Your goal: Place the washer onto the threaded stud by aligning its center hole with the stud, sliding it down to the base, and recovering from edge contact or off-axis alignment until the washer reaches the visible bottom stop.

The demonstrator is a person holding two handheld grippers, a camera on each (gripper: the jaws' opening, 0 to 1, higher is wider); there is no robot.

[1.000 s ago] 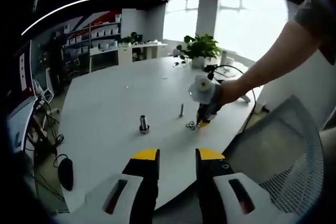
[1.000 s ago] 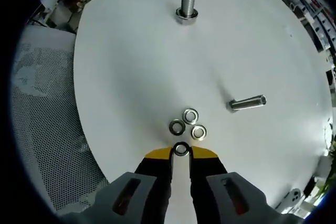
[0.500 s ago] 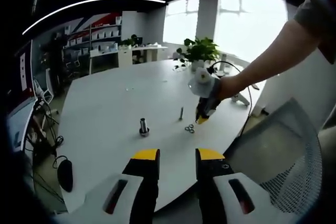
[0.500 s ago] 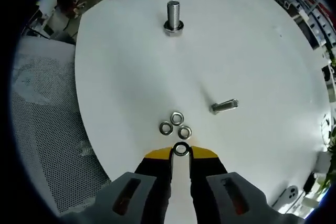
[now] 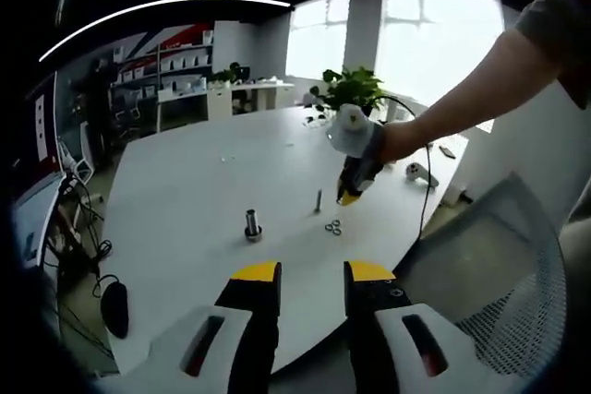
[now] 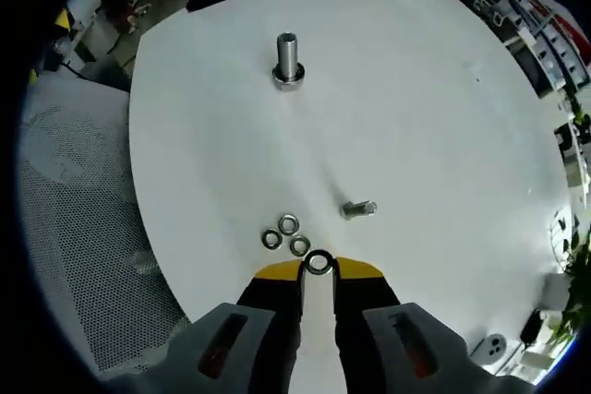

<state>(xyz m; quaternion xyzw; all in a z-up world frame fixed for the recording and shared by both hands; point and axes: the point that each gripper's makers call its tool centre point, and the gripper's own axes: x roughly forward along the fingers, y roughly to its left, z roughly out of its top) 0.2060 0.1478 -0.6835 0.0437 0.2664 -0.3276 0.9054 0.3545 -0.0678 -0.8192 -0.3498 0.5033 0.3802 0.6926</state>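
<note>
In the right gripper view my right gripper [image 6: 319, 268] is shut on a washer [image 6: 319, 262], held edge-on between the yellow tips well above the white table [image 6: 416, 117]. Three loose washers [image 6: 285, 232] lie on the table just beyond the tips. A thin threaded stud [image 6: 358, 208] stands a little to their right. A thicker bolt [image 6: 288, 59] stands far ahead. In the left gripper view my left gripper [image 5: 312, 276] hangs open off the table's near edge. The right gripper [image 5: 347, 195] shows there above the thin stud [image 5: 319, 198] and the washers [image 5: 333, 225], with the thick bolt [image 5: 252, 221] to the left.
A mesh office chair [image 6: 74, 228] stands beside the table edge, also seen as the chair [image 5: 503, 265] in the left gripper view. A potted plant [image 5: 349, 89] and cables sit at the table's far end. A person's arm [image 5: 462, 99] holds the right gripper.
The right gripper has lifted away from the table with the washer held; table items look smaller in its view. The left gripper has stayed put.
</note>
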